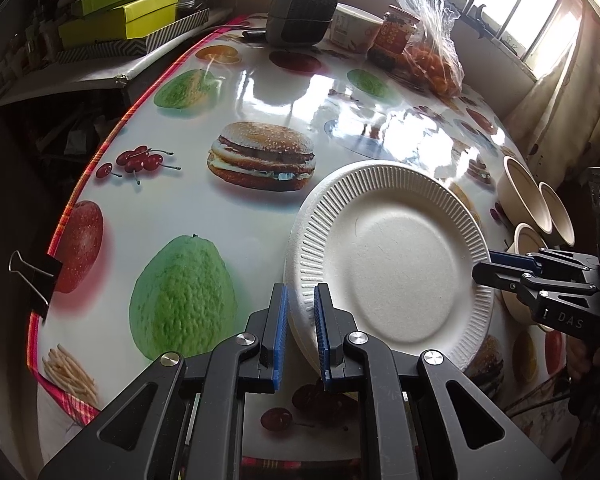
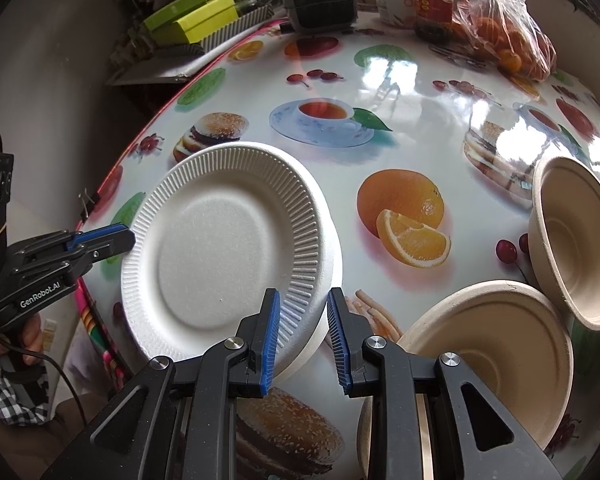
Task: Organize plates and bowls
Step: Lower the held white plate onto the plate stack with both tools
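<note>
Our left claw (image 1: pixel 301 320) and right claw (image 2: pixel 303 332) clamp opposite rims of the top paper plate (image 1: pixel 400 264); two plates, three bowls (image 1: pixel 524 196) beside.

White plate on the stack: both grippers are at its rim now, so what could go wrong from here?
1. The left gripper and right gripper pinch opposite edges of the white plate; uneven lifting could bend it or let it slip.
2. The plate below might lift with it.
3. The tan bowls stand close beside the right gripper and could be knocked.
</note>
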Available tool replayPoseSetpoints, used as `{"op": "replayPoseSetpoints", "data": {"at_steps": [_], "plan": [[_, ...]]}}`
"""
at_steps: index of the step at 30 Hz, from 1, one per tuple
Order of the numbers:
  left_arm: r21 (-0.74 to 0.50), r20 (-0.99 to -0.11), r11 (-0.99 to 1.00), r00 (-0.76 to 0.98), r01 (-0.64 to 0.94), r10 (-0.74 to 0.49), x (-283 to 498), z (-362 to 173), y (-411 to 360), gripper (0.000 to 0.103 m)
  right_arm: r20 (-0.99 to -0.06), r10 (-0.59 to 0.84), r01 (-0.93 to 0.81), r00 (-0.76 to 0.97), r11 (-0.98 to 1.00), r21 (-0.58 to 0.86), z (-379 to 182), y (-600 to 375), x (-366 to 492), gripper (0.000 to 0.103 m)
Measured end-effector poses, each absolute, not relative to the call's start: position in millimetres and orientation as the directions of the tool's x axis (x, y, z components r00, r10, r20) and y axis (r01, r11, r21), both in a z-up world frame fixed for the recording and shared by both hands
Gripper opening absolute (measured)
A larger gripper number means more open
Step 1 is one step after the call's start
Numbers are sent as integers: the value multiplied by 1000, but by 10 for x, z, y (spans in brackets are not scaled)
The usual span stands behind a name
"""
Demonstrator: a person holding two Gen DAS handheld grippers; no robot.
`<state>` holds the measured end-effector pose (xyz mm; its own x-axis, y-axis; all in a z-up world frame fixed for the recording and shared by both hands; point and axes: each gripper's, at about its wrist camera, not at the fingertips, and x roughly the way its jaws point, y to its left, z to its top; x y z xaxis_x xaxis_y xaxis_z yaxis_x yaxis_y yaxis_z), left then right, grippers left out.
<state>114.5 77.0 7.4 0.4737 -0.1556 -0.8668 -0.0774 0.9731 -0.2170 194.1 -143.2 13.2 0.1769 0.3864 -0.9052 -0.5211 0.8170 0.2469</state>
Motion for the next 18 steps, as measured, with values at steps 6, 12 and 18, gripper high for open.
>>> {"op": "replayPoseSetpoints", "data": {"at_steps": [6, 12, 18], "plan": [[-214, -870, 974, 468, -77, -155, 1158, 58, 755, 14, -907, 385, -520, 173, 818, 248, 109, -1432, 1936, 25], [-214, -872, 974, 464, -78, -155, 1163, 41, 751, 14, -910, 381, -518, 166, 819, 248, 76, -1422, 1947, 25], [-213, -873, 974, 463, -79, -154, 1159, 32, 756, 14, -910, 380, -518, 166, 819, 247, 69, -1421, 1948, 25]]}}
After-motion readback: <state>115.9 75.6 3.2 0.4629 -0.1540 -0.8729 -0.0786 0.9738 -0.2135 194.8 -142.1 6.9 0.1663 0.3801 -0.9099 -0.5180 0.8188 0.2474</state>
